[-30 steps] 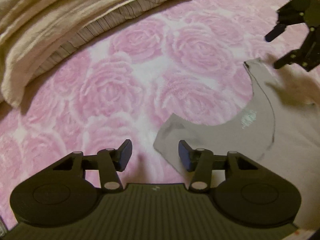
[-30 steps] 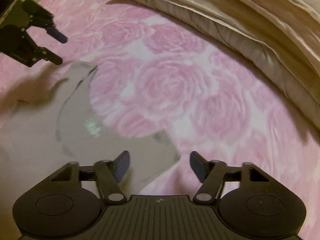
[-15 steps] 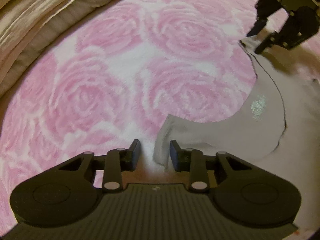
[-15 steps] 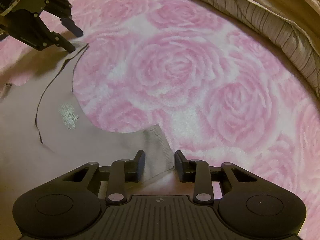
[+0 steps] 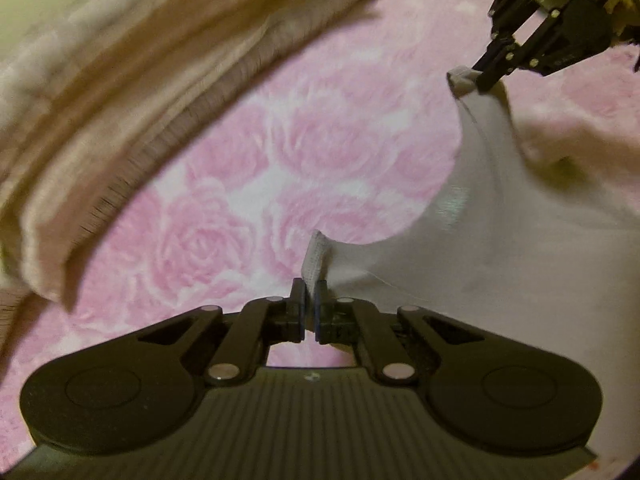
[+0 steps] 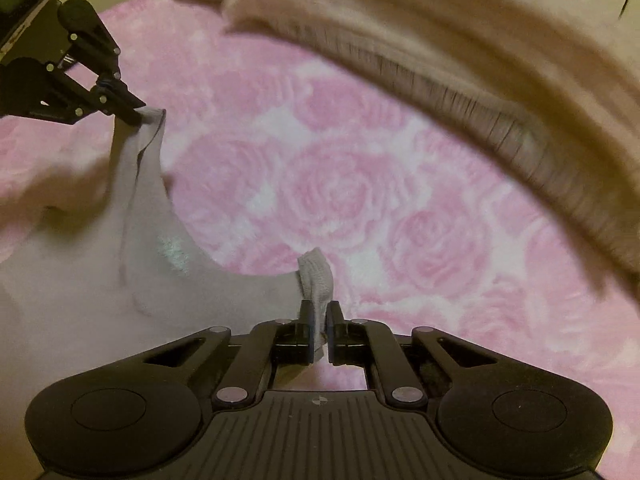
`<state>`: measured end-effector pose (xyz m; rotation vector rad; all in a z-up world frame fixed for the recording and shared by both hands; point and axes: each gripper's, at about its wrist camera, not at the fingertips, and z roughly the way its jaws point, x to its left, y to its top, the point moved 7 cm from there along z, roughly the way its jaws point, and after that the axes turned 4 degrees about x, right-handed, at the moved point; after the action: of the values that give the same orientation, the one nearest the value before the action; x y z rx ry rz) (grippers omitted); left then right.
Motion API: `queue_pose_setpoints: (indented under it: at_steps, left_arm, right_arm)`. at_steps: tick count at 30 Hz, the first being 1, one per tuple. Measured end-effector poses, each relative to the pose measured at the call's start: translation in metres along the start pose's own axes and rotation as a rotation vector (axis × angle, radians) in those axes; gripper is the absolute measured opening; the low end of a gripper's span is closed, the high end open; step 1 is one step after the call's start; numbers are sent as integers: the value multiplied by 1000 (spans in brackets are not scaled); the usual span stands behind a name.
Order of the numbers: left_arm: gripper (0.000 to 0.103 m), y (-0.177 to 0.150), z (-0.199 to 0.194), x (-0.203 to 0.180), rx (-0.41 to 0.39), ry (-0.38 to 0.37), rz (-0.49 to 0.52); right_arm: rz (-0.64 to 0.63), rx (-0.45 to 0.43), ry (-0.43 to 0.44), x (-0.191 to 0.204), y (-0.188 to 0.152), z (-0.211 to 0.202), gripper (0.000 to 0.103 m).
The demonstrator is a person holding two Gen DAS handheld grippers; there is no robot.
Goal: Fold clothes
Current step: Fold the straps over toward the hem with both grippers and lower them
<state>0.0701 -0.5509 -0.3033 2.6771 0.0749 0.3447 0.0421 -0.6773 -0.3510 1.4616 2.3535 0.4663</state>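
Observation:
A pale grey garment (image 5: 500, 248) with a scooped neckline hangs lifted between both grippers over a pink rose-patterned blanket (image 5: 248, 184). My left gripper (image 5: 308, 292) is shut on one shoulder strap, whose ribbed end sticks up between the fingers. My right gripper (image 6: 319, 314) is shut on the other shoulder strap. In the left wrist view the right gripper (image 5: 478, 76) pinches the far strap at the upper right. Seen from the right wrist, the left gripper (image 6: 134, 114) holds its strap at the upper left. The garment (image 6: 80, 280) sags between them.
A bunched beige quilt (image 5: 120, 80) with a striped edge lies along the far side of the blanket; it shows too as the quilt (image 6: 460, 52) across the top of the right wrist view. The pink blanket (image 6: 340, 184) spreads beneath the garment.
Both grippers have closed on the shoulder straps and lifted them off the blanket. The views have tilted up, bringing the quilt back into sight.

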Motion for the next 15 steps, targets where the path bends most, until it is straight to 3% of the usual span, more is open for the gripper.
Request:
queue_pose_setpoints:
  at_steps: [5, 9, 13, 15]
  left_arm:
    - [1, -42, -98, -77, -108, 9, 71]
    - [1, -105, -147, -151, -110, -37, 119]
    - [2, -168, -131, -219, -35, -124, 173]
    - [4, -196, -114, -247, 34, -156, 214]
  right_arm:
    - [-96, -114, -106, 86, -39, -94, 2]
    - [-160, -129, -167, 182, -92, -139, 2]
    - [-214, -34, -137, 273, -158, -119, 2]
    - [-244, 78, -117, 305, -189, -93, 3]
